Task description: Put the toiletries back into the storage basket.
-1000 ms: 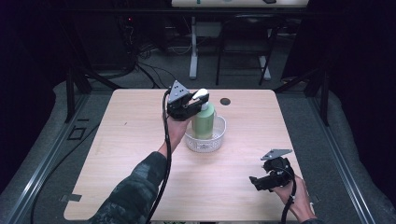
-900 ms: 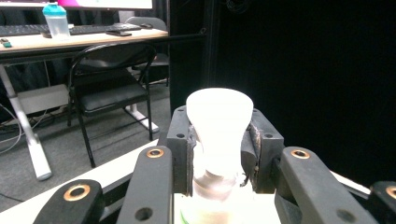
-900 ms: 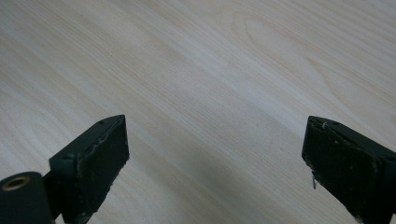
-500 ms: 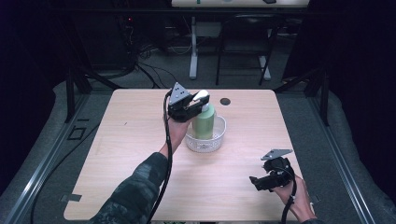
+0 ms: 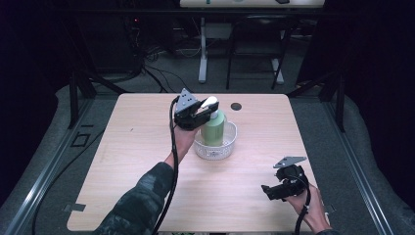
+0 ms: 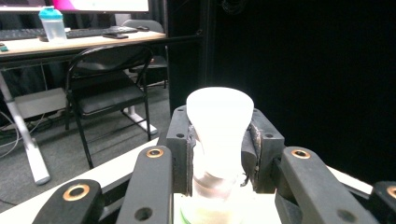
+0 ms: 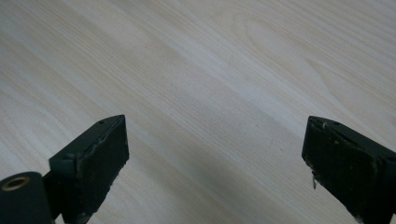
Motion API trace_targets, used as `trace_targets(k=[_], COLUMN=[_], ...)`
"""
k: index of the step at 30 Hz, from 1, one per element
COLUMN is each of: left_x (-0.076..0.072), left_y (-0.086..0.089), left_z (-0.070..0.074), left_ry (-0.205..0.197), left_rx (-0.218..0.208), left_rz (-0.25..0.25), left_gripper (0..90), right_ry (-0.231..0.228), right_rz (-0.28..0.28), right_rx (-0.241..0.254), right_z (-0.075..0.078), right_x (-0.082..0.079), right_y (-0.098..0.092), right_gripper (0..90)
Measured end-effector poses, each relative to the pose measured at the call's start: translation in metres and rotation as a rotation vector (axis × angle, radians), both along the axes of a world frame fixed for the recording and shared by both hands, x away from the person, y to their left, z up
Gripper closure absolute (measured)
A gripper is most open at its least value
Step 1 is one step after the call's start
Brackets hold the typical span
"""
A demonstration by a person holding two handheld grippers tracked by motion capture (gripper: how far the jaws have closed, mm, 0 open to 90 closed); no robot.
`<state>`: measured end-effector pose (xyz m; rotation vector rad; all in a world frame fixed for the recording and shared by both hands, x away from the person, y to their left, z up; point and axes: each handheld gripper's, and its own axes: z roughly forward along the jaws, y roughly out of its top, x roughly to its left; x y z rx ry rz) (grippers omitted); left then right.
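Left claw (image 5: 203, 113) is clamped on the white pump head (image 6: 219, 116) of a green soap bottle (image 5: 214, 128). In the left gripper view both pads press the neck just under the pump head, one on each side, with the head rising above them. The bottle stands upright inside a clear plastic bowl (image 5: 215, 149) near the middle of the tabletop (image 5: 132, 147), slightly toward the far edge. Whether the bottle's base rests on the bowl's floor cannot be told from the high view. The left forearm reaches in from the lower left, its cable trailing down along the sleeve.

Right claw (image 5: 268, 190) is at the near right of the tabletop, well apart from bottle and bowl, held in the person's right hand (image 5: 306, 203). Its jaws stand wide with nothing between them; the right gripper view shows bare light wood grain in the gap. It points toward the left across the tabletop.

A small dark round disc (image 5: 236, 106) lies on the tabletop just beyond the bowl, near the far edge.
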<state>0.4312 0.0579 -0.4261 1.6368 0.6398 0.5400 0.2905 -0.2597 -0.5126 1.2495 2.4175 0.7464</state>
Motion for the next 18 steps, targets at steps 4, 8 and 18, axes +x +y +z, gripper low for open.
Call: trace_targets(k=[4, 8, 18], left_x=[-0.0012, -0.0011, -0.0006], left_y=[-0.0011, 0.0005, 0.0027], left_z=[0.0008, 0.0018, 0.0037], left_ry=[0.009, 0.012, 0.046], left_rx=[0.002, 0.006, 0.026], left_rz=[0.002, 0.000, -0.008], left_gripper=[66.3, 65.4, 51.5], right_ry=[-0.004, -0.002, -0.001], right_rz=[0.003, 0.003, 0.003], right_rx=[-0.005, -0.005, -0.006], right_z=[0.0000, -0.0003, -0.0004], right_x=[0.0003, 0.0007, 0.0007], right_y=[0.0000, -0.0004, -0.0002], right_gripper=[6.9, 6.9, 6.9])
